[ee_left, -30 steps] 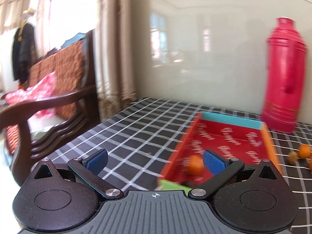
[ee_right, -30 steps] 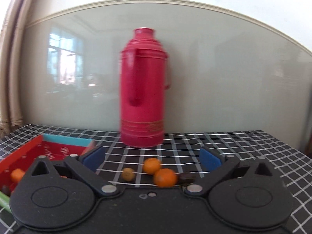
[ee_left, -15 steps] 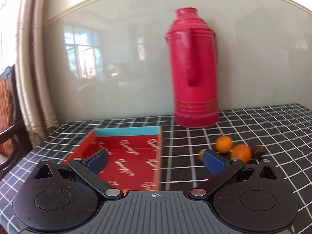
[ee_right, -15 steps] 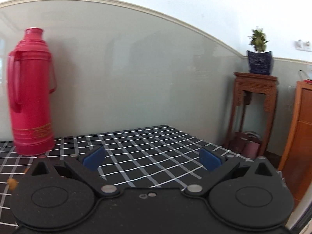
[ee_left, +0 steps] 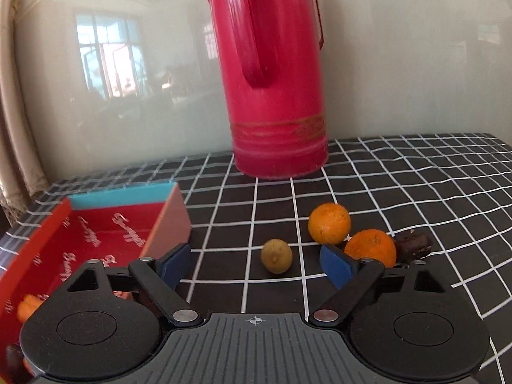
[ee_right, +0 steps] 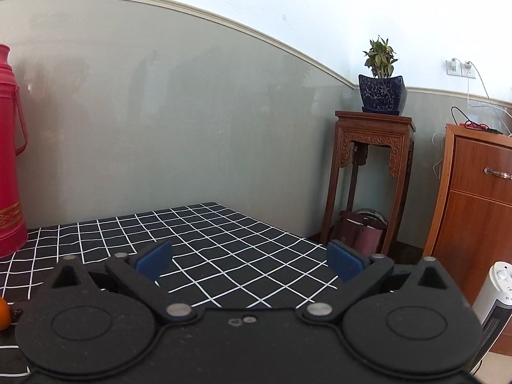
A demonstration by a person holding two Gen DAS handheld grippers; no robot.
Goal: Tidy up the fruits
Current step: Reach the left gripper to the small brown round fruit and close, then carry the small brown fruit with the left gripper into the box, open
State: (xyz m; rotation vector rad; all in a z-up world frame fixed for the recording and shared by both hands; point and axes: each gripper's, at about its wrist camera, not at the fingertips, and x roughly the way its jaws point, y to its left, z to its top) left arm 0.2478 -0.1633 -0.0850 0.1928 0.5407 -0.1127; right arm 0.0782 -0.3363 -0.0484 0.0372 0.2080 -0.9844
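Note:
In the left wrist view my left gripper point(ee_left: 256, 267) is open and empty, low over the checked tablecloth. A small yellow-green fruit point(ee_left: 276, 255) lies just ahead between the fingers. Two oranges point(ee_left: 329, 223) point(ee_left: 371, 245) and a dark brown fruit point(ee_left: 412, 245) lie to its right, the nearer orange behind the right fingertip point(ee_left: 336, 264). A red tray point(ee_left: 112, 224) with a teal far wall stands at the left, an orange fruit point(ee_left: 28, 304) inside. My right gripper point(ee_right: 249, 259) is open and empty over bare cloth; one orange point(ee_right: 3, 313) shows at its left edge.
A tall red thermos point(ee_left: 275, 73) stands behind the fruits by the wall, also in the right wrist view point(ee_right: 9, 160). Past the table's right edge are a wooden plant stand point(ee_right: 371, 176), a cabinet point(ee_right: 476, 217) and a white heater point(ee_right: 492, 294).
My left gripper swung right from the tray toward the loose fruits and came closer to them. My right gripper swung right, away from the fruits, toward the table's far corner.

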